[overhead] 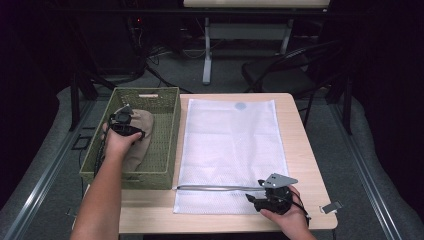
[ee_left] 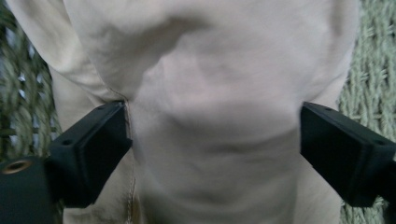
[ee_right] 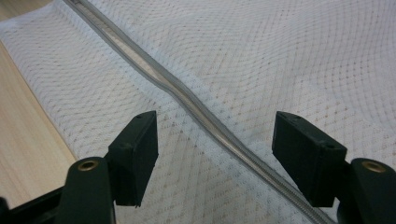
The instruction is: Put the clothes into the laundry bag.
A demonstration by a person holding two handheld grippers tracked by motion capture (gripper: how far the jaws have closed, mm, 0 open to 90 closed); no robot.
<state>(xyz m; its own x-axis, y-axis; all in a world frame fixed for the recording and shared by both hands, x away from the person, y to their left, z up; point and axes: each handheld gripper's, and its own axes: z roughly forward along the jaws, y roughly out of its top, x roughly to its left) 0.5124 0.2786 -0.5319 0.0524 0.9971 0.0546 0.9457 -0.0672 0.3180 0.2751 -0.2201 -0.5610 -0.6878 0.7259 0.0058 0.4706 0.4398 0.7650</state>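
Left gripper (ee_left: 212, 140) jaws spread, beige cloth (ee_left: 210, 93) bulging between them, in basket (overhead: 165, 130). Right gripper (ee_right: 215, 144) jaws spread, bag (ee_right: 280, 60) zipper (ee_right: 196, 107) running between.

Crumpled beige cloth garment (overhead: 140, 137) lies bunched inside the green woven basket (overhead: 167, 130). White mesh zippered laundry bag (overhead: 230, 145) lies flat on the table, just beside the basket.

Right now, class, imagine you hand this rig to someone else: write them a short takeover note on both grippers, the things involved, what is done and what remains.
Left gripper: jaws wide open, straddling the beige cloth garment in the green woven basket; not gripped.
Right gripper: open, over the grey zipper at the near end of the white mesh laundry bag, which lies flat on the wooden table.
Done: nothing bagged.
Left, likely: grip garment, open bag, put it in.
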